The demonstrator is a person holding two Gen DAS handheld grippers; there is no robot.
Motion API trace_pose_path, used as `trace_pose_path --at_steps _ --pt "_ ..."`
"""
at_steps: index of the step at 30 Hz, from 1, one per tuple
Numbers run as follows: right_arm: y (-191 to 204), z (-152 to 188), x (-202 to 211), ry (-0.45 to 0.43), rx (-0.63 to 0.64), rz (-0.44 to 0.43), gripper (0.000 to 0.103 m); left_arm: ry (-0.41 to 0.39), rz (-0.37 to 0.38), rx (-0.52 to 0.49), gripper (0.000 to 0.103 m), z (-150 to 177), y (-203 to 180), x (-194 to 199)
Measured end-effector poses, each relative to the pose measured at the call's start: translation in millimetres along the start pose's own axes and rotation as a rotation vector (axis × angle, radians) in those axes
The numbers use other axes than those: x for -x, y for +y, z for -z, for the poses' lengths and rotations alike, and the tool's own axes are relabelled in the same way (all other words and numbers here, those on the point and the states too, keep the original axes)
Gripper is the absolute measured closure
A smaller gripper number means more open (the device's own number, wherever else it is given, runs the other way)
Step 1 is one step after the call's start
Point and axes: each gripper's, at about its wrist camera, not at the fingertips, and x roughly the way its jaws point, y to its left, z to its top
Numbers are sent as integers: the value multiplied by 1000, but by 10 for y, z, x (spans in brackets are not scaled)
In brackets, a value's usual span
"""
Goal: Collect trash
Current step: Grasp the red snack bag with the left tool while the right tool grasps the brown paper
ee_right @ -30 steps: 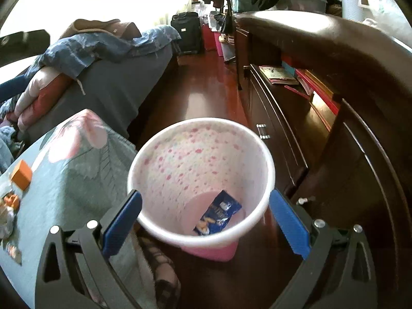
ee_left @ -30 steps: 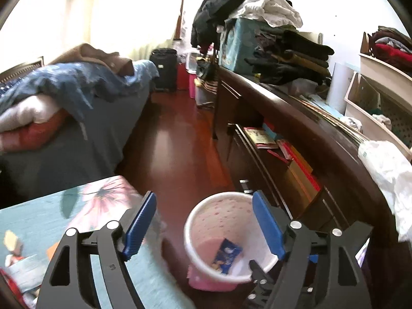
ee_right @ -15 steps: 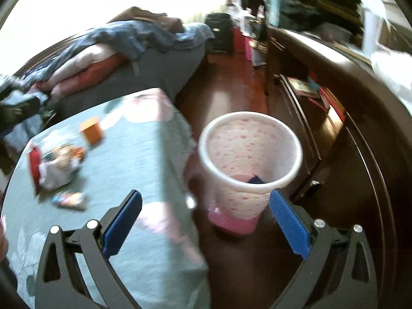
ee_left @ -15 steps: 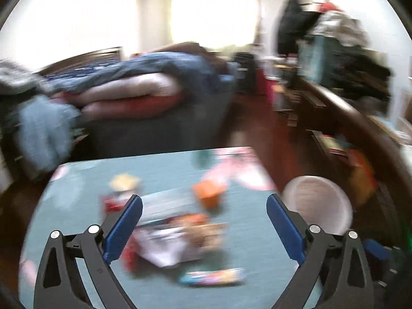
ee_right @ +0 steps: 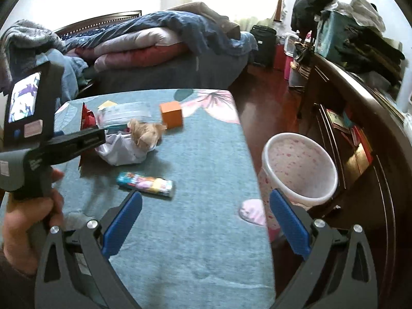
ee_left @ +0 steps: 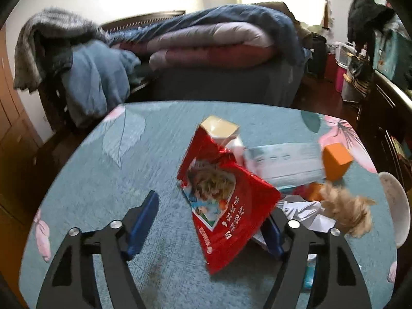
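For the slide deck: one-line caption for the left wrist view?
Open left gripper straddles a red snack bag among trash on the teal table.

A red snack bag (ee_left: 226, 206) was seen tilted between the left jaws, against the right one, clear of the left one.
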Motion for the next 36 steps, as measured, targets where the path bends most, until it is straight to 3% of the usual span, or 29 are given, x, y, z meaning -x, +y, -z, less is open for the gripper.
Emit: trace_pose_path --at_steps 2,5,6,13,21,25,27,28,30,31,32,36 --pt "88 -37 -23 -1 9 -9 4 -11 11 24 48 10 92 8" --pt "224 -90 -80 4 20 -17 4 19 59 46 93 23 224 -36" --pt "254 -108 -99 7 22 -20 4 29 72 59 98 25 269 -44" --pt "518 -281 -318 24 22 -45 4 -51 121 138 99 22 708 184" --pt "481 -678 -725 75 -141 -117 4 -156 127 178 99 -44 1118 551" --pt "494 -822 -919 97 -175 -112 5 -180 145 200 99 -65 1254 640" --pt "529 -851 -1052 131 -174 -94 13 -176 162 209 99 -71 1307 653" --pt "546 -855 -1098 145 -175 -93 23 -177 167 210 99 -71 1328 661" --pt "558 -823 -1210 187 -189 -109 46 -180 167 207 99 -72 1364 673" --pt "559 -803 -1244 203 -195 -115 62 -184 164 207 99 -73 1385 681" --pt "560 -779 -1259 214 -206 -133 69 -188 160 209 99 -74 1403 691" --pt "576 -745 -1111 168 -189 -116 72 -197 144 212 99 -65 1470 733"
